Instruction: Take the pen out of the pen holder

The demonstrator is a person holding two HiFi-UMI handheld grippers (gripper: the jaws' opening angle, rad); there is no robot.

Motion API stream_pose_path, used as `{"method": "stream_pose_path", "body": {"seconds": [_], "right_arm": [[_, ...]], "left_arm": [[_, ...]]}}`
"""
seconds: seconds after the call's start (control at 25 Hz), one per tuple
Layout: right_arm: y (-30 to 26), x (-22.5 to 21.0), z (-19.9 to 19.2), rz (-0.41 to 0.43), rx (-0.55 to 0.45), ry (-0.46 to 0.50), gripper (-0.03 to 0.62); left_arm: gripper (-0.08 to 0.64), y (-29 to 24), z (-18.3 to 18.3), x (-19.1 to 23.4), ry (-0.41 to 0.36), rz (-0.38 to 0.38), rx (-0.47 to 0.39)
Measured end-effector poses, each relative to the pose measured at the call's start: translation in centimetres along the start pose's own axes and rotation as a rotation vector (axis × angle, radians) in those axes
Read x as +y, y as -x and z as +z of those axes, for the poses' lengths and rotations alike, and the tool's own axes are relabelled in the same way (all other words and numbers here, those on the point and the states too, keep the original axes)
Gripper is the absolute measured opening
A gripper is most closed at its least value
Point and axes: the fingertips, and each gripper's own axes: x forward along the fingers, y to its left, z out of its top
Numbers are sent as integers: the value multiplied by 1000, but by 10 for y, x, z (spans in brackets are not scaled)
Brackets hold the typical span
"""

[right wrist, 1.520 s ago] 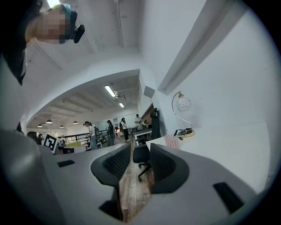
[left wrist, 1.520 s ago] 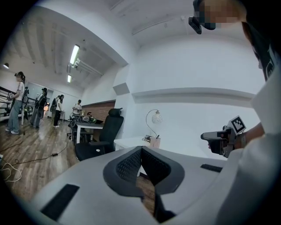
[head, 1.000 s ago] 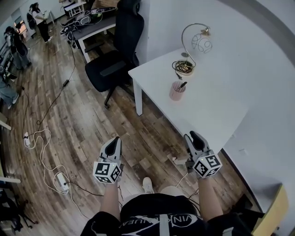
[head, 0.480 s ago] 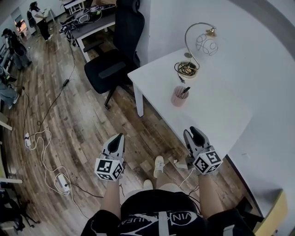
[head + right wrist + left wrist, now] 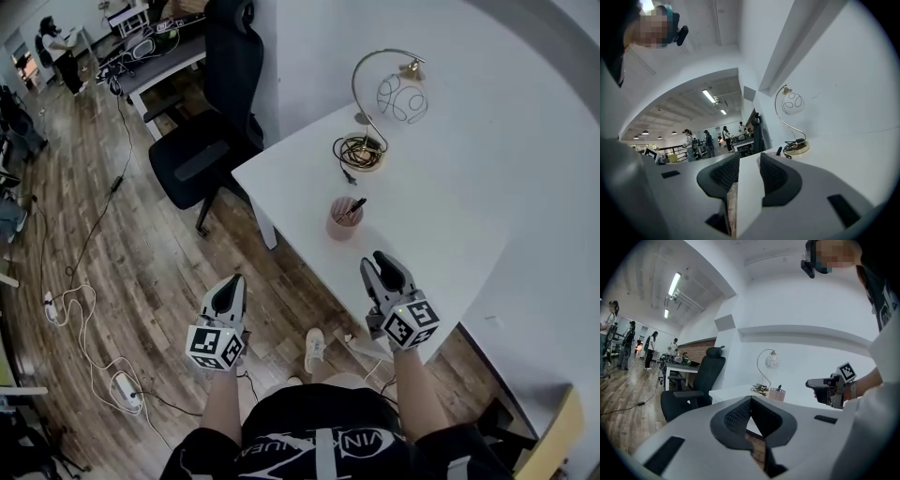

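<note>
A pink pen holder (image 5: 344, 217) stands near the front edge of the white table (image 5: 441, 206), with a dark pen (image 5: 354, 206) sticking out of it. My right gripper (image 5: 380, 267) hovers at the table's near edge, a short way in front of the holder, open and with nothing between the pads. In the right gripper view (image 5: 750, 157) the table edge shows through the gap and the pen's top (image 5: 778, 151) peeks over the right jaw. My left gripper (image 5: 228, 292) is above the wooden floor, left of the table, fingertips together and holding nothing. The left gripper view shows the pen holder (image 5: 777, 394) ahead.
A curved desk lamp (image 5: 380, 94) with coiled cable (image 5: 358, 152) at its base stands behind the holder. A black office chair (image 5: 202, 141) sits by the table's left corner. Cables and a power strip (image 5: 122, 384) lie on the floor. People stand far off at the upper left.
The person has stepped toward the table. Both grippers came forward with them, and the pen holder now lies much closer to the right gripper. The jaws look unchanged.
</note>
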Motion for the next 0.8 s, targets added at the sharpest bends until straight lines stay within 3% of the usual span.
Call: {"method": "stream_pose_path", "body": {"seconds": [0.8], "right_arm": [[-79,-82,1,-13,46,-80,138]], "left_arm": [[14,-107,2,3,-9,-5,31]]}}
